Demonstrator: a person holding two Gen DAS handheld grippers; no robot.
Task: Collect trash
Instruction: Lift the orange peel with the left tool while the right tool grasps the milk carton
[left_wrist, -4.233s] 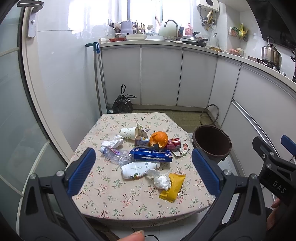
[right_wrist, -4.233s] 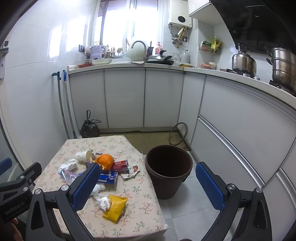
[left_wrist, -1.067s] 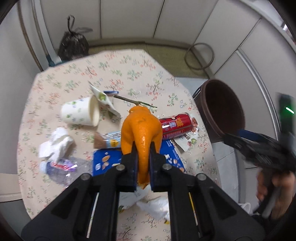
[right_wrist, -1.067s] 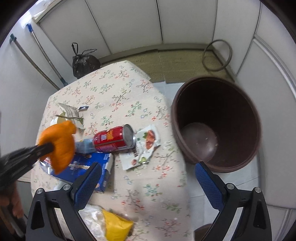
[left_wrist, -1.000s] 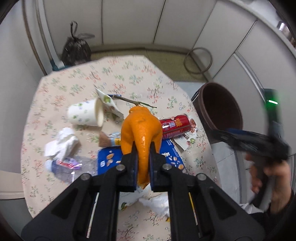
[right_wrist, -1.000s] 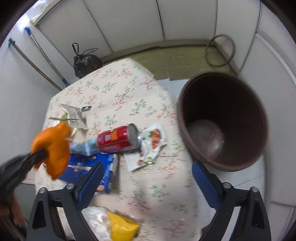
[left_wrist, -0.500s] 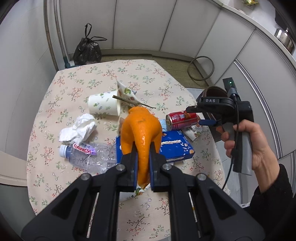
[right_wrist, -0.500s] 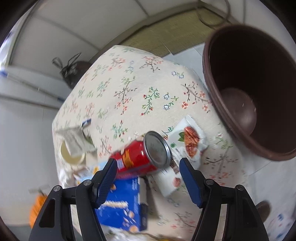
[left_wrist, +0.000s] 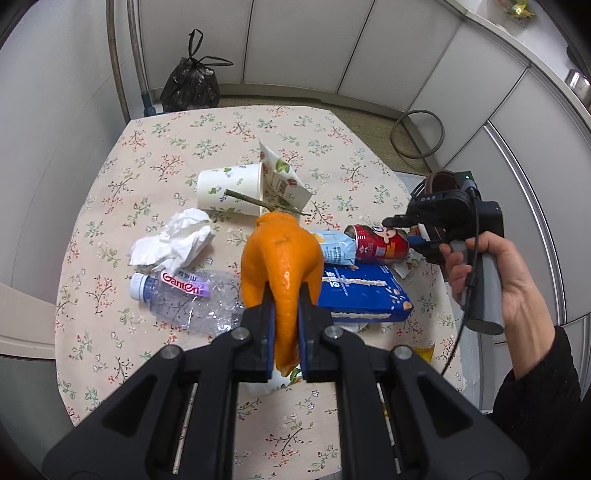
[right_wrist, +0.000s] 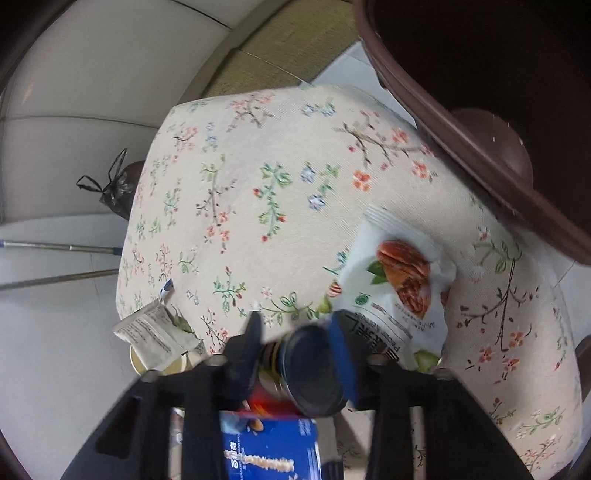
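On the floral-cloth surface (left_wrist: 155, 155), cluttered centre:
Bin: brown bin (right_wrist: 480, 122) stands off the surface's right edge, mouth up; inside only a bare round bottom shows, dark beyond that.
Paper cup: paper cup (left_wrist: 229, 192) lies on its side, mouth toward a torn sachet (left_wrist: 282, 177); a twig (left_wrist: 258, 201) crosses its mouth. Contents cannot be told.
Bottle: clear plastic bottle (left_wrist: 184, 295) lies flat, crushed, cap on, just beside a crumpled tissue (left_wrist: 173, 240).
Can: red can (left_wrist: 376, 242) lies on its side near the right edge, its end toward the right wrist camera, partly over a nut packet (right_wrist: 402, 291).
Box: blue box (left_wrist: 362, 295) lies flat, touching the can's near side.
Left hand-held gripper: left hand-held gripper (left_wrist: 284, 325) clamped together on an orange peel (left_wrist: 282, 262), held up off the surface above the bottle and box.
Right hand-held gripper: right hand-held gripper (right_wrist: 295, 354) down at the can, jaws closing with the can between them; picture blurred, contact of both pads not certain. A hand (left_wrist: 495, 273) in a dark sleeve grips its handle.
Edges: nut packet sits close to the right edge, bin rim just beyond.
Open room: far half of the surface bare cloth; near strip under the left hand-held gripper mostly bare.
Floor: tied black bag (left_wrist: 192, 85) against the cabinets, well apart from the surface.
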